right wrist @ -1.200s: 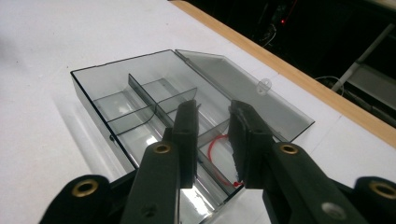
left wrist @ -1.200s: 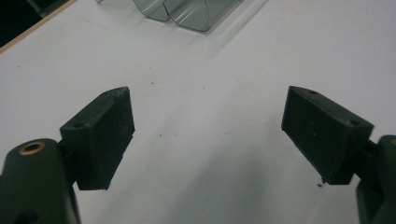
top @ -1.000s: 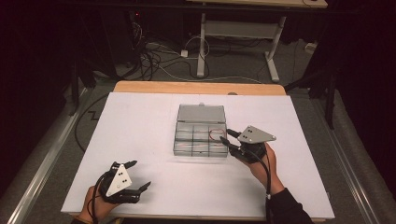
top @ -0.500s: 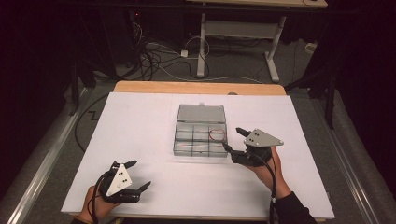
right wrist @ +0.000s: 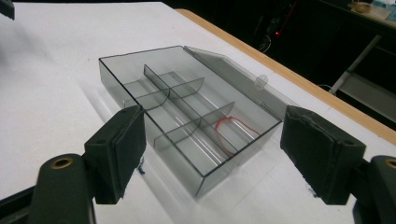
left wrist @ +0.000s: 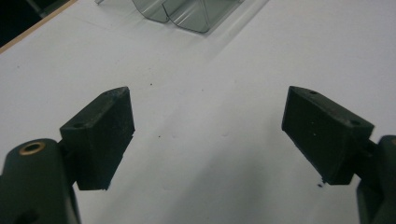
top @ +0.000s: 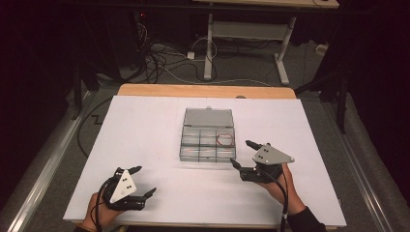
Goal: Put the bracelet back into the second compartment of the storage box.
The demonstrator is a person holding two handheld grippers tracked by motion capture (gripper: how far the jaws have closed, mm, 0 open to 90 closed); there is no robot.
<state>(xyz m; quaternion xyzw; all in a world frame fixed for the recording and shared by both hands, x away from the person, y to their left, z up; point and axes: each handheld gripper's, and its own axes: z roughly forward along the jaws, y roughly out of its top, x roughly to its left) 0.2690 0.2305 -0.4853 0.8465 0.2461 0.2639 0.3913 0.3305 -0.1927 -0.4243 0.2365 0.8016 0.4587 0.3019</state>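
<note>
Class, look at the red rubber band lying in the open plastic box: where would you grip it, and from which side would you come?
Come from straight above: the red rubber band lies flat in a far right compartment of the plastic box, walled in by dividers. Probably pinch one strand of the loop near the compartment's middle, where narrow jaws have the most room.

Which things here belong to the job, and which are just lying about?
In the job:
clear grey plastic compartment box, lid open
thin red rubber band in its far right compartment
right gripper, jaws open, just widened, nothing between them

Lying about:
left gripper, open, idle
floor cables
</note>
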